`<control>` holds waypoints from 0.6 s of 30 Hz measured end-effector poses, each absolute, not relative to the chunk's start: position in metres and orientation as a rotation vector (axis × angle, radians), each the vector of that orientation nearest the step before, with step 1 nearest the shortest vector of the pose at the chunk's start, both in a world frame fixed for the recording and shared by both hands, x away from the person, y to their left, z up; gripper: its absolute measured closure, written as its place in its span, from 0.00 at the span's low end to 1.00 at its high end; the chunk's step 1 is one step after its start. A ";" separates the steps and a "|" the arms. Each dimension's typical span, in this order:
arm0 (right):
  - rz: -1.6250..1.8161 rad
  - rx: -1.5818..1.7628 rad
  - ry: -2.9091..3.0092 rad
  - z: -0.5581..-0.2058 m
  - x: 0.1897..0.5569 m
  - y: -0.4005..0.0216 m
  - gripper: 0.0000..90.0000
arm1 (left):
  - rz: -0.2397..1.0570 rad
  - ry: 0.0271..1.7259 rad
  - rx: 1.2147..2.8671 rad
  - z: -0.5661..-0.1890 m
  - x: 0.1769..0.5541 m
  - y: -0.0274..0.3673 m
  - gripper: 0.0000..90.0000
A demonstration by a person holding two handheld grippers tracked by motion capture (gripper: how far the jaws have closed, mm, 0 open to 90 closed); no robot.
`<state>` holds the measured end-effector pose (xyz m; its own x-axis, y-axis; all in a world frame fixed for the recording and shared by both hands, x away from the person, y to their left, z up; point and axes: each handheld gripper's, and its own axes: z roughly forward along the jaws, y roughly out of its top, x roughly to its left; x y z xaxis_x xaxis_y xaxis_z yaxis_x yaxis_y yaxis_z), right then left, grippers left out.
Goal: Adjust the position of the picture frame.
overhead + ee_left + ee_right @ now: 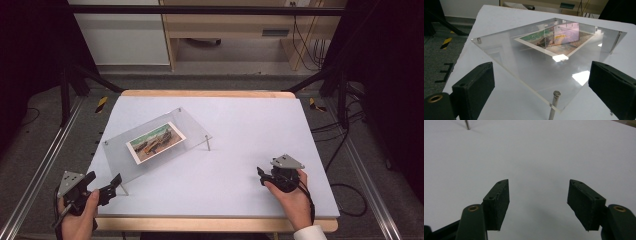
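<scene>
Near the clear frame (157,141), the left gripper (116,181) waits wide open; next it must grab that corner. The right gripper (261,175) sits open too.

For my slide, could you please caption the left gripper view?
Open left gripper faces the near corner post of a clear acrylic plate raised over a photo.

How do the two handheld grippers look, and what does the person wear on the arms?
Both the left gripper and the right gripper are black, each topped by a grey three-cornered plate and ending in blocky black jaws with brass-coloured bushings. A black cable trails from each. A white cuff shows at the right wrist.
</scene>
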<state>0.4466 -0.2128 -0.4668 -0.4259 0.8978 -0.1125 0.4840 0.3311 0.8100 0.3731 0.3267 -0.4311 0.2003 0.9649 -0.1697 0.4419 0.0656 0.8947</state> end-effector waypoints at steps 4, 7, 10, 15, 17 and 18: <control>0.953 1.184 2.071 -0.468 0.446 -0.209 0.41 | 0.675 1.391 1.534 -0.432 0.371 0.327 0.07; 0.946 1.178 2.084 -0.468 0.446 -0.208 0.42 | 0.669 1.389 1.539 -0.433 0.371 0.325 0.07; 0.944 1.172 2.091 -0.469 0.446 -0.207 0.43 | 0.678 1.384 1.543 -0.433 0.370 0.323 0.07; 0.967 1.177 2.098 -0.467 0.446 -0.205 0.44 | 0.693 1.387 1.539 -0.433 0.368 0.322 0.07; 0.991 1.169 2.096 -0.465 0.445 -0.202 0.45 | 0.706 1.393 1.550 -0.434 0.366 0.320 0.07; 1.006 1.168 2.099 -0.464 0.445 -0.200 0.45 | 0.706 1.397 1.554 -0.434 0.365 0.320 0.07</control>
